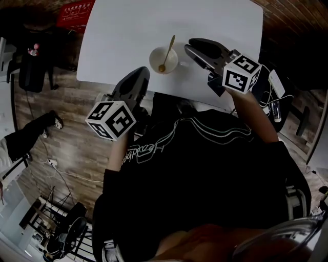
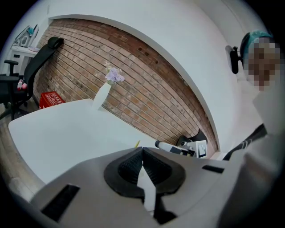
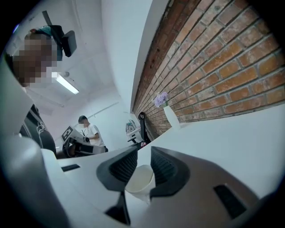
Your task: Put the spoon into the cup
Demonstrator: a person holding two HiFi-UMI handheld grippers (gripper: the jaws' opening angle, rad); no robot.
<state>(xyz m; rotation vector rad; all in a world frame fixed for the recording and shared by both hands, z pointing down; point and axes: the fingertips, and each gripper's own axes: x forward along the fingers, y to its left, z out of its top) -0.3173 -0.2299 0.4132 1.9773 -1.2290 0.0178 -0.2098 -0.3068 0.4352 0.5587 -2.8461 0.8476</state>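
A white cup [image 1: 163, 61] stands near the front edge of the white table [image 1: 133, 30]. A gold spoon [image 1: 167, 52] leans in it, bowl down and handle sticking out over the far rim. My right gripper [image 1: 192, 47] hovers just right of the cup, jaws open and empty; in the right gripper view the cup [image 3: 140, 180] shows through the gap of the right gripper [image 3: 139, 162]. My left gripper [image 1: 138, 77] sits at the table's front edge, left of the cup, shut on nothing. In the left gripper view the left gripper [image 2: 142, 153] hides the cup; only the spoon's tip [image 2: 137, 144] shows.
A white vase with purple flowers [image 2: 101, 95] stands at the far side of the table by the brick wall [image 2: 147, 84]. A red box [image 1: 76, 11] lies on the floor beyond the table. A person [image 3: 89, 132] stands in the background.
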